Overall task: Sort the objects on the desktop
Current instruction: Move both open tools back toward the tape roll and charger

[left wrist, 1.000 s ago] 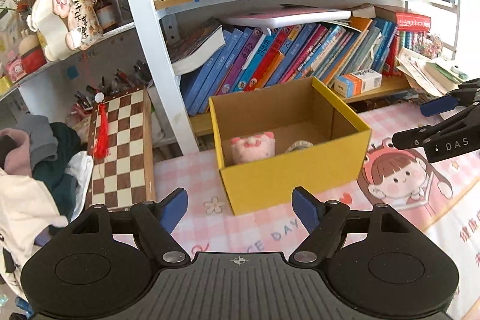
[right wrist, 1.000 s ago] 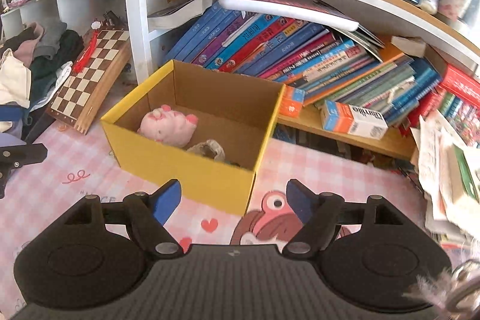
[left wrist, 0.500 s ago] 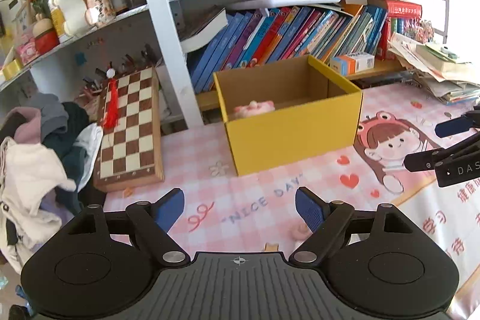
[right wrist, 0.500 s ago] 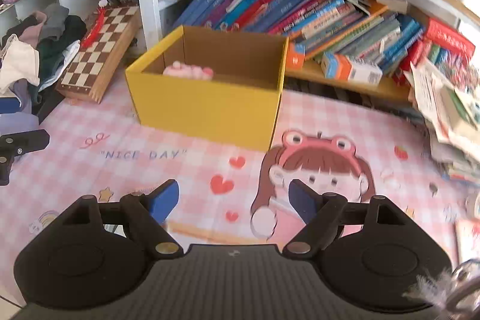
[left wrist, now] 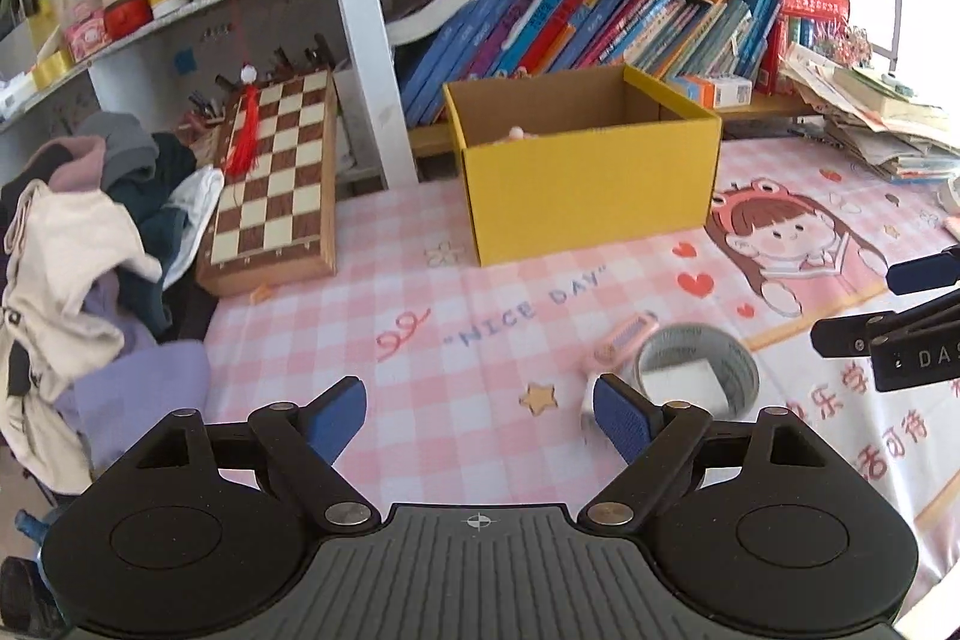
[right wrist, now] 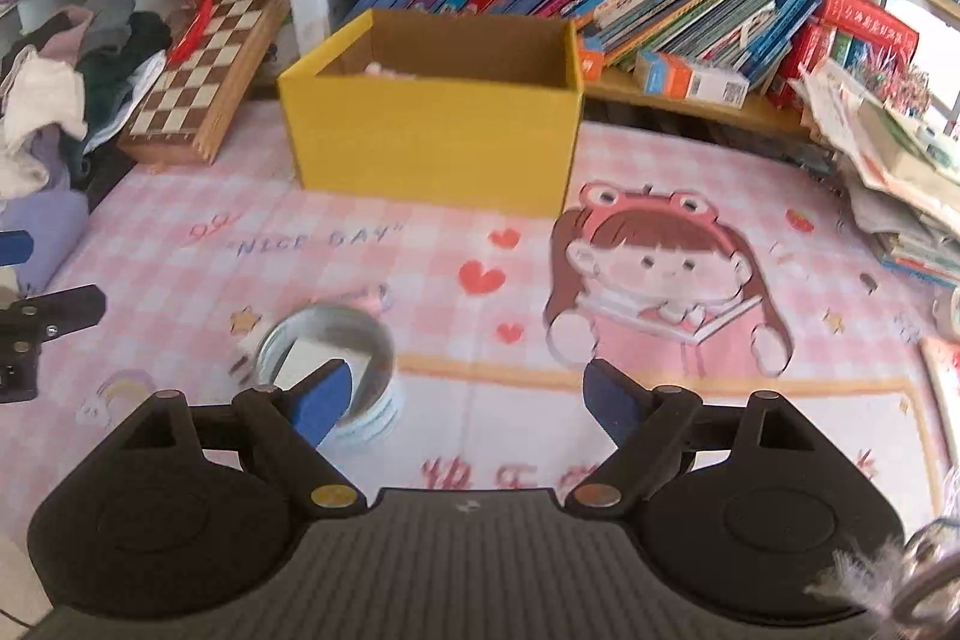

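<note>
Tape roll [left wrist: 696, 370] lies flat on the mat, hole up, short of the yellow box [left wrist: 591, 184]. Left gripper [left wrist: 480, 421] gapes wide, roll off its right tip; right gripper [right wrist: 465, 397] equally wide (left fingertip overlaps the roll, seemingly nearer).

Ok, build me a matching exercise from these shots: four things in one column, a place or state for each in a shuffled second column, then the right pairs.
Column one:
1. yellow cardboard box
2. wooden chessboard with a red tassel
3. grey roll of tape
4. left gripper

Column two:
A. leaning against the shelving at the mat's left edge
B. open, holding nothing
C. lying on the pink checked mat, beside a small pink item
D. standing open-topped in front of the row of books

Pairs: 1-D, 2-A, 3-C, 4-B
</note>
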A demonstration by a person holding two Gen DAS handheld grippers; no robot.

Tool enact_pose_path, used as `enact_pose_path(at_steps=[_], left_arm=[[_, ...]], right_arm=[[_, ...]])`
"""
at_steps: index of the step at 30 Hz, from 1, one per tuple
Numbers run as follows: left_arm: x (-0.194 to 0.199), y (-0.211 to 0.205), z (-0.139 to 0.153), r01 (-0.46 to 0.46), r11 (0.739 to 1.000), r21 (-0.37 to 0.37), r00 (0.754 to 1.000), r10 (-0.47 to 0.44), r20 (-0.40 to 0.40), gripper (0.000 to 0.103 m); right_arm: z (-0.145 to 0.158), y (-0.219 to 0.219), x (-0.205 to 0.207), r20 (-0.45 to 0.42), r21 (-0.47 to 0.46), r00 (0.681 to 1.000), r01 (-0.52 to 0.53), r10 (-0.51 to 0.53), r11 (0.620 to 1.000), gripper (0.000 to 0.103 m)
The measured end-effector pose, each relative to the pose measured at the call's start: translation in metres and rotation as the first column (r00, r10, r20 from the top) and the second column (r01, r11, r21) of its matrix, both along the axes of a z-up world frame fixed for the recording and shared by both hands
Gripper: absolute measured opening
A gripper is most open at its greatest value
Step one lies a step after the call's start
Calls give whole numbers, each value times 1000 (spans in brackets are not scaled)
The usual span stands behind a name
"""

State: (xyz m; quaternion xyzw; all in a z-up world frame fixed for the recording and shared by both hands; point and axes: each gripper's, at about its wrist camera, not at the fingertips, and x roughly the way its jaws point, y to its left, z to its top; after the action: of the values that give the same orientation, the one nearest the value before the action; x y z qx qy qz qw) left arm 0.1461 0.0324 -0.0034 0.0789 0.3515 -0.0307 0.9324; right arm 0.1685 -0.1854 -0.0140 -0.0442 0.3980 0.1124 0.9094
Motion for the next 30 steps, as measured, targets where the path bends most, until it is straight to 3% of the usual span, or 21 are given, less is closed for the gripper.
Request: enact_pose_path(at_steps=[15,23,30], left_arm=[[-26,-13,-41,38,999,-19,996,-39,-77,86],[-19,-9,-45,24,999,-23,996,-26,-88,86],[-13,-9,-47,23,999,-26,996,-25,-91,85]], right_arm=[[-26,36,-14,-42,21,998,-34,35,999,80],[-36,34,13,-97,44,995,23,-19,999,50],[-42,39,26,-127,37,992,0,5,999,34]])
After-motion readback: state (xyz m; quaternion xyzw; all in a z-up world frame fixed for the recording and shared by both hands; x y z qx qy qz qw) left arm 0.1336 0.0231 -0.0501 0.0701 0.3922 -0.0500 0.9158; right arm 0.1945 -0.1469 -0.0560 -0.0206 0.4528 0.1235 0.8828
